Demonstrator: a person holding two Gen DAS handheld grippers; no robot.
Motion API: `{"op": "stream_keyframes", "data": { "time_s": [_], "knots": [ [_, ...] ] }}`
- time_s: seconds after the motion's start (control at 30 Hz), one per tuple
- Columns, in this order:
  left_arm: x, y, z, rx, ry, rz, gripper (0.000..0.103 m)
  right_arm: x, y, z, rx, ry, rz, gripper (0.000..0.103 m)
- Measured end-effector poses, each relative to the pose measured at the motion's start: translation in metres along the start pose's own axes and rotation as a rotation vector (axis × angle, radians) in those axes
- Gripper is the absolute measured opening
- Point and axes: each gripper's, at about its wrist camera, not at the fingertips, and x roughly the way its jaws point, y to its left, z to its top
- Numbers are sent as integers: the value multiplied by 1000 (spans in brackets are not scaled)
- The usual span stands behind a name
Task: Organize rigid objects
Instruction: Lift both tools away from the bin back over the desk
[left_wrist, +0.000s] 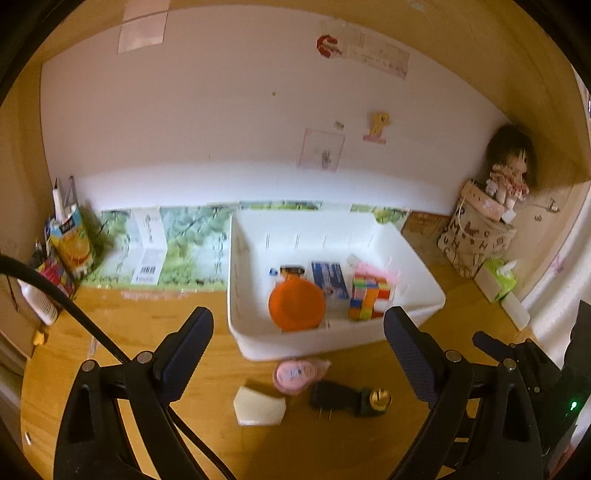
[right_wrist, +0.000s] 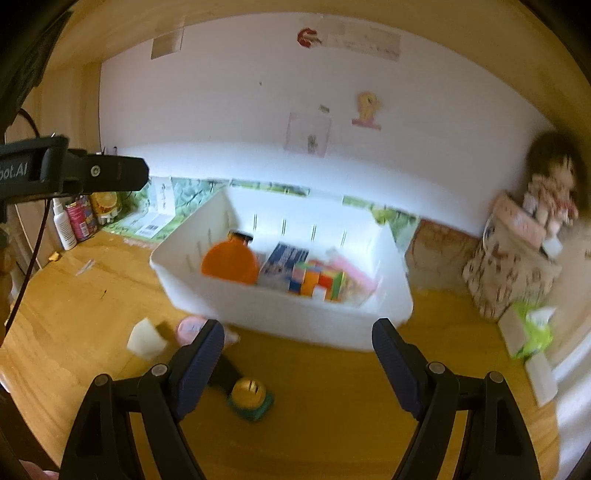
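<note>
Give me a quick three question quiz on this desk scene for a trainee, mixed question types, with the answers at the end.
1. True or false: the left tool is gripping the orange lid.
2. Which lies outside the white bin? A) colour cube B) black plug adapter C) blue box
3. Fill in: on the desk in front of the bin lie a pink item, a white piece and the ____.

Key: 1 false, both tools are open and empty; 2 B; 3 black plug adapter.

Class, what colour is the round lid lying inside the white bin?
Orange, clearest in the left wrist view.
</note>
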Motion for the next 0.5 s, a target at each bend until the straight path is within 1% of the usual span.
{"op": "stream_keyframes", "data": {
  "time_s": [0.33, 0.5],
  "knots": [
    [-1, 7, -32, -28, 104, 13, 95, -8, -1, -21, 100, 87, 45, 83],
    [6, 16, -49, -46, 175, 18, 95, -2, -6, -34, 224, 161, 97, 83]
  ]
}}
